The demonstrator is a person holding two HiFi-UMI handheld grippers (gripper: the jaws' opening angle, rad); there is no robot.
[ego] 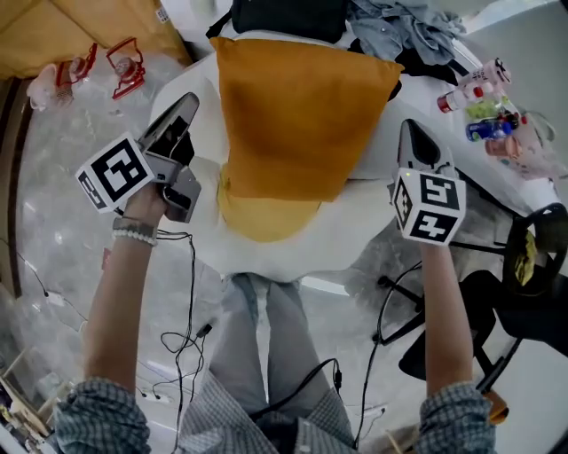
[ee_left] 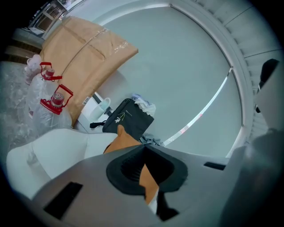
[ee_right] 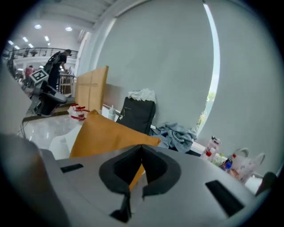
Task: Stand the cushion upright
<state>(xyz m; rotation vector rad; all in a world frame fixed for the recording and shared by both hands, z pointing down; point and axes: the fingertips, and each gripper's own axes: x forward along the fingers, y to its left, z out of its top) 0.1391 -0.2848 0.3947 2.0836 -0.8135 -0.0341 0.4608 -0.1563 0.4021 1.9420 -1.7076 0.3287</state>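
The mustard-orange cushion (ego: 302,115) rests on the white round table (ego: 293,253), its broad face toward me and its top edge near the black bag; it seems to lean back. My left gripper (ego: 182,111) hangs just left of it, jaws shut and empty, not touching the fabric. My right gripper (ego: 411,133) sits just right of it, also shut with nothing held. In the left gripper view the cushion (ee_left: 122,139) shows beyond the closed left gripper (ee_left: 143,148). In the right gripper view the cushion (ee_right: 106,133) rises behind the closed right gripper (ee_right: 142,146).
A black bag (ego: 280,16) and grey clothes (ego: 408,22) lie behind the cushion. Small bottles (ego: 484,106) crowd the table's right edge. Water jugs with red handles (ego: 124,66) and cardboard (ego: 89,27) stand at the left. A black chair (ego: 532,284) and cables (ego: 186,337) are on the floor.
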